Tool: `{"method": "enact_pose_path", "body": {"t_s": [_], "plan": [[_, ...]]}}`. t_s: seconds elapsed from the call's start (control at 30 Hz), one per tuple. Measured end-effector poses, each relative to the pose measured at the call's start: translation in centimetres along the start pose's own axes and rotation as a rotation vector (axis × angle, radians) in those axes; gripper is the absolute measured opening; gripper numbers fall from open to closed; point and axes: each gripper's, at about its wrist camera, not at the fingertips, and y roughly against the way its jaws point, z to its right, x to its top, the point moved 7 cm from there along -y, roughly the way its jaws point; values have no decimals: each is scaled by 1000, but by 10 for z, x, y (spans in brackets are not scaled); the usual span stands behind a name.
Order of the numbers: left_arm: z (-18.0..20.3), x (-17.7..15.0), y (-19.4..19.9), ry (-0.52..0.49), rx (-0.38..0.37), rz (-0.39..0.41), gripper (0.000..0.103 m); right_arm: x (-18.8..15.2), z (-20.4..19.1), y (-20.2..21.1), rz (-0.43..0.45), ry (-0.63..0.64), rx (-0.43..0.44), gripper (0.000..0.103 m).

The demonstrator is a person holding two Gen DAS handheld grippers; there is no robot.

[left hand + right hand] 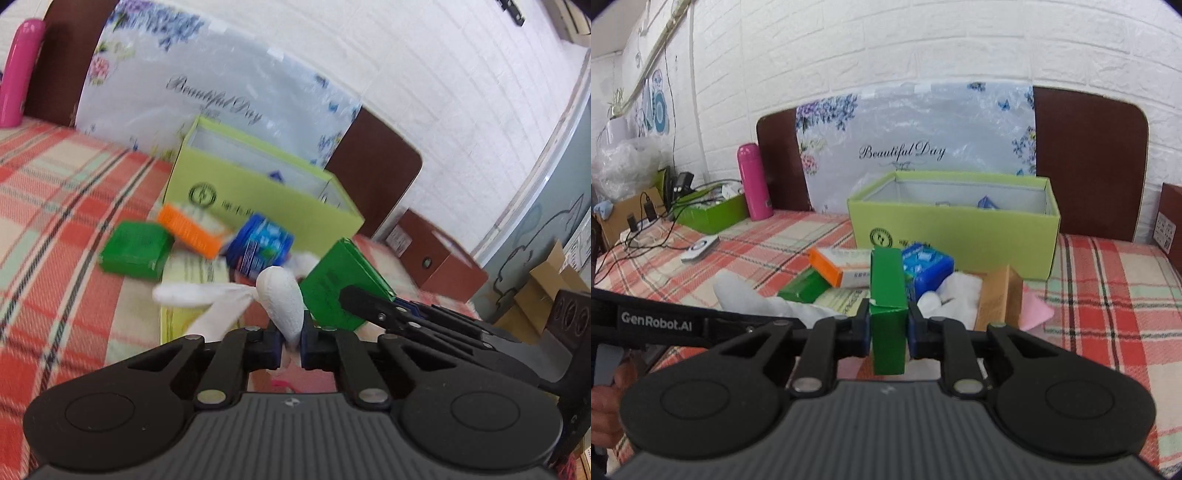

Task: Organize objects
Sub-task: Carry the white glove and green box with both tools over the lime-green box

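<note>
Both tongs loaded over the bed [1108,266]: left tongs [292,341] clenched on a white sock [280,295], right tongs [888,328] clamped on a green carton [888,295]. Bin [955,236] just behind the pile. Sock tail dangling, could've snagged the clutter; carton gripped low, might've tipped out.

Right gripper [888,330] clamps upright green box [887,295]

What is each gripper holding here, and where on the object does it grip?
Left gripper pinches the white cloth bundle at its near, narrow end. Right gripper clamps the green box across its two side faces, near its middle.
</note>
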Motion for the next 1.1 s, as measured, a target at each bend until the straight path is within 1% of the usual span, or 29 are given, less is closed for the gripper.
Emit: {"method": "enact_pose_path", "body": {"t_s": [0.1, 0.23, 0.33, 0.43, 0.53, 0.7, 0.87, 0.93, 1.1], "plan": [[6, 22, 3, -7, -13, 49, 7, 21, 8, 8, 60, 5, -21, 17], [17, 50, 3, -29, -36, 107, 7, 42, 22, 10, 115, 4, -56, 17], [29, 69, 1, -58, -62, 141, 7, 54, 34, 8, 142, 0, -78, 17], [36, 88, -6, -80, -71, 177, 7, 62, 45, 2, 160, 2, -101, 17], [38, 108, -20, -80, -72, 198, 7, 70, 56, -7, 170, 7, -123, 17], [37, 137, -55, -75, -68, 211, 7, 81, 78, -33, 185, 13, -167, 18], [25, 160, -101, -46, -36, 197, 7, 88, 106, -73, 181, 17, -219, 18], [21, 166, -119, -44, -30, 185, 7, 88, 115, -91, 169, 29, -239, 18], [8, 175, -161, -55, -4, 151, 7, 88, 129, -134, 144, 60, -257, 18]]}}
